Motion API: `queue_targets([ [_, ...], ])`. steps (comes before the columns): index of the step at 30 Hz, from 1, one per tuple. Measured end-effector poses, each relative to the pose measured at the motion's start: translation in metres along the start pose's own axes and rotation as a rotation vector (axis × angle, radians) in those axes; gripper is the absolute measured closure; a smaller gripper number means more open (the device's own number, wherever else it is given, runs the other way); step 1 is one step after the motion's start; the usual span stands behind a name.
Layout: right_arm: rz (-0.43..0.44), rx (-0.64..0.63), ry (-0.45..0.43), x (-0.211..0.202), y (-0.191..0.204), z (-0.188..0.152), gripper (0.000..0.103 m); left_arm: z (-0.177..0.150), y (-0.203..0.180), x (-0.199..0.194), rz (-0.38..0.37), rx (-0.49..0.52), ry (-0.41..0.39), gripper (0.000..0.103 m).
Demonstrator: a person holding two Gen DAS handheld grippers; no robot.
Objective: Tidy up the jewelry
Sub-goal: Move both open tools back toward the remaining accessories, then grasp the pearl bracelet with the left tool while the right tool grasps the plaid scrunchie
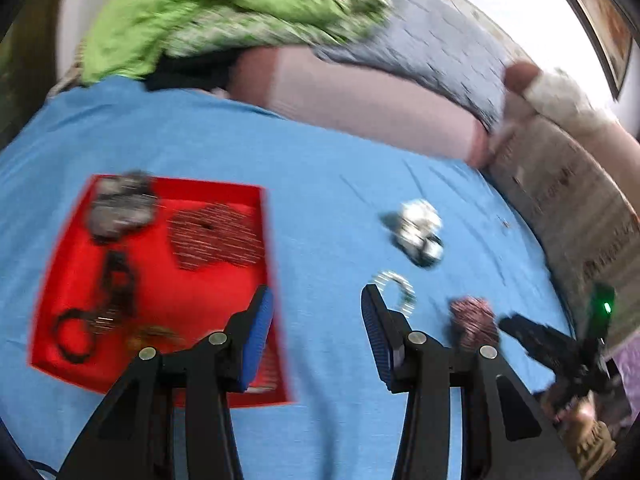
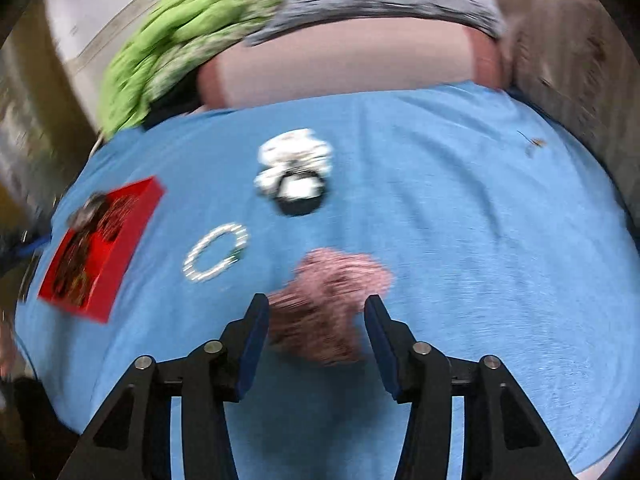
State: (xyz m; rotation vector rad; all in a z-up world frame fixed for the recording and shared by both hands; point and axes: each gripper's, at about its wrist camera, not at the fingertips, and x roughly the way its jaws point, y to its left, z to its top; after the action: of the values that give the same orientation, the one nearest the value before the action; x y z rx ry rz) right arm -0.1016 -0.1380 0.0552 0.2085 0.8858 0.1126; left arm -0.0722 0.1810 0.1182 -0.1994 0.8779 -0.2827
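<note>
A red tray lies on the blue cloth at the left and holds several dark jewelry pieces; it also shows in the right wrist view. A pink beaded piece lies on the cloth just ahead of and partly between the fingers of my open right gripper; it also shows in the left wrist view. A silver beaded bracelet and a white-and-black jewelry pile lie further out. My left gripper is open and empty beside the tray's right edge, with the bracelet just off its right finger. Both views are motion-blurred.
The blue cloth covers a bed. Pink and grey pillows and a green blanket lie at the far end. The right gripper shows at the right edge of the left wrist view.
</note>
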Motion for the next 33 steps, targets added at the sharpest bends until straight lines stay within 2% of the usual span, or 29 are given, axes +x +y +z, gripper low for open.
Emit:
queue_targets([
  [6, 0.042, 0.101, -0.008, 0.016, -0.029, 0.0, 0.048, -0.005, -0.049, 0.064, -0.003, 0.069, 0.13, 0.059],
  [12, 0.085, 0.129, -0.003, 0.029, -0.039, -0.002, 0.047, -0.002, -0.052, 0.12, 0.017, 0.042, 0.216, 0.061],
  [19, 0.123, 0.104, 0.018, 0.041, -0.031, 0.0, 0.047, -0.002, -0.062, 0.153, 0.03, 0.084, 0.263, 0.064],
  [29, 0.127, 0.081, 0.04, 0.053, -0.023, -0.003, 0.047, -0.008, -0.074, 0.158, 0.088, 0.155, 0.219, 0.064],
  [30, 0.122, 0.076, 0.038, 0.053, -0.022, -0.003, 0.047, -0.01, -0.077, 0.158, 0.105, 0.165, 0.211, 0.066],
  [32, 0.113, 0.065, 0.034, 0.054, -0.02, -0.004, 0.048, -0.012, -0.081, 0.158, 0.151, 0.188, 0.203, 0.078],
  [33, 0.112, 0.062, 0.034, 0.054, -0.02, -0.004, 0.057, -0.012, -0.084, 0.159, 0.161, 0.199, 0.2, 0.091],
])
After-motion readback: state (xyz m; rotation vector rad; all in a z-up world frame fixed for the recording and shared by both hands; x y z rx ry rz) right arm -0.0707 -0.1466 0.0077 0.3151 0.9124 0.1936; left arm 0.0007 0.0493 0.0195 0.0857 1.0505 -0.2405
